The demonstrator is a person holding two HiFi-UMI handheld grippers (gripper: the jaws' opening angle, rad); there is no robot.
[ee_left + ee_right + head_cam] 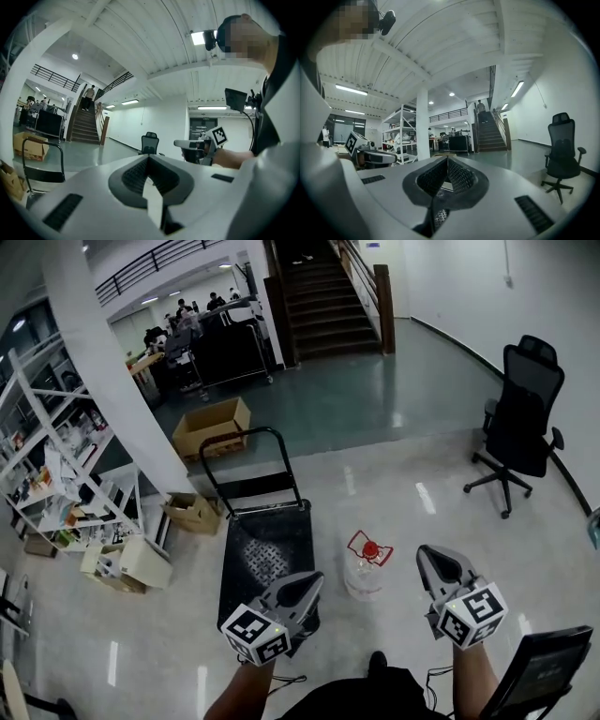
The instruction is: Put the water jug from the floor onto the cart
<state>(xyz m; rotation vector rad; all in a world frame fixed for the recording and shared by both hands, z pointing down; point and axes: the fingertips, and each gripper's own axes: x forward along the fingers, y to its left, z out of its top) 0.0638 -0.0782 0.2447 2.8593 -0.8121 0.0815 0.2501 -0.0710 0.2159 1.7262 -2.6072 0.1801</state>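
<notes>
**A:** Which step is being worked on here?

**B:** The approach, by the look of it. Nothing is grabbed yet. The left hand-held gripper [314, 581] and the right hand-held gripper [429, 556] are both held clenched and empty. The water jug [364, 573] is stood upright on the floor [394, 493], just right of the cart [267, 549].

**A:** And the jug?

**B:** Clear body, red cap, red carry handle. The jaws probably need to be opened and brought down to that handle next.
</notes>
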